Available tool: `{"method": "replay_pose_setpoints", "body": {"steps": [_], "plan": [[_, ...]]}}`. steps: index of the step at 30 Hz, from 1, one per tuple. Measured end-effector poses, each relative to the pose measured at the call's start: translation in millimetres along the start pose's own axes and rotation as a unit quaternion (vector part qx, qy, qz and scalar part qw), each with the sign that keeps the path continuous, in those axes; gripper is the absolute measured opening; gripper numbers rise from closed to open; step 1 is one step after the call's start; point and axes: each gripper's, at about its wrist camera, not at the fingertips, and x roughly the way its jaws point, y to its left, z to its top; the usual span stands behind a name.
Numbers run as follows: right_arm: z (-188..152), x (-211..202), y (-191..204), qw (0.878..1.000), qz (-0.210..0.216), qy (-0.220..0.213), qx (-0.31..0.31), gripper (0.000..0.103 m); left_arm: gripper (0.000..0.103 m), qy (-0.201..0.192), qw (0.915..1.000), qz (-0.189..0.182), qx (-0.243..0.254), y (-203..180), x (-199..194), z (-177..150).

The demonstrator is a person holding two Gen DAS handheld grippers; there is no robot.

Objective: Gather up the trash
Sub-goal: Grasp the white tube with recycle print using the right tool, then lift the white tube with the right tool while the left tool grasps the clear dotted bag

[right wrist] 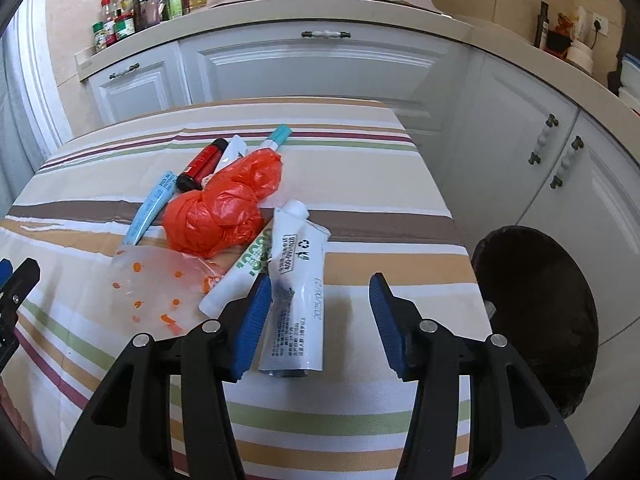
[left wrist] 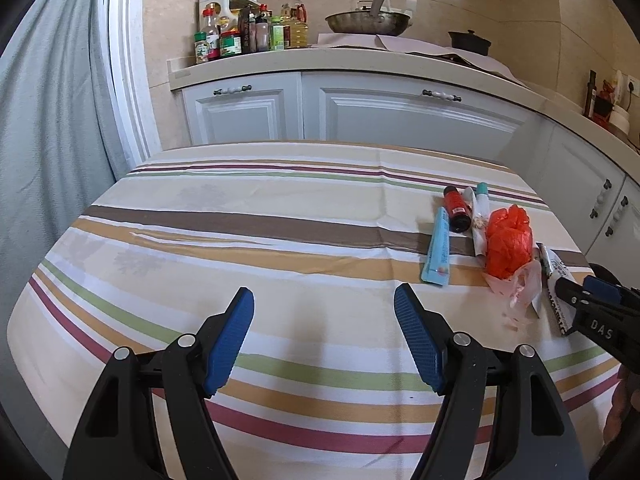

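A heap of trash lies at the right side of the striped tablecloth (right wrist: 380,184): a crumpled orange plastic bag (right wrist: 216,220) (left wrist: 510,240), a clear bag with orange spots (right wrist: 156,292), a light-blue packet (right wrist: 152,204) (left wrist: 438,252), a red and black bottle (right wrist: 202,164) (left wrist: 456,208), a teal-capped tube (right wrist: 276,138) and a green-printed white tube (right wrist: 248,268). A white tube (right wrist: 296,264) lies flat between the fingers of my right gripper (right wrist: 320,280), near the left pad; the right pad stands clear of it. My left gripper (left wrist: 324,292) hovers open over bare cloth, left of the heap.
A dark round bin (right wrist: 536,312) stands beside the table's right edge, lower down. Behind the table run white cabinets (left wrist: 392,116) and a counter with several bottles (left wrist: 248,28), a wok (left wrist: 368,22) and a dark pot (left wrist: 470,42). A grey curtain (left wrist: 52,140) hangs at the left.
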Motion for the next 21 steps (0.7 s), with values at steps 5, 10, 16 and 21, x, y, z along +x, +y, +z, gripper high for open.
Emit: {"method": "replay_pose_setpoints", "body": {"steps": [5, 10, 16, 21], "plan": [[-0.9, 5.2, 0.0, 1.000, 0.014, 0.014, -0.005, 0.034, 0.071, 0.000, 0.9999, -0.007, 0.007, -7.3, -1.5, -0.2], [-2.8, 3.2, -1.7, 1.000, 0.016, 0.013, -0.010, 0.021, 0.072, 0.002, 0.9998, -0.017, 0.013, -15.6, -1.4, -0.4], [-5.2, -9.1, -10.8, 1.000, -0.004, -0.010, -0.015, 0.019, 0.073, 0.000, 0.9989, -0.037, 0.029, -33.3, -5.6, -1.1], [-7.3, -18.0, -28.6, 1.000, -0.014, -0.022, -0.002, 0.019, 0.073, -0.005, 0.9973, -0.058, 0.046, -55.3, -10.1, -1.3]]}}
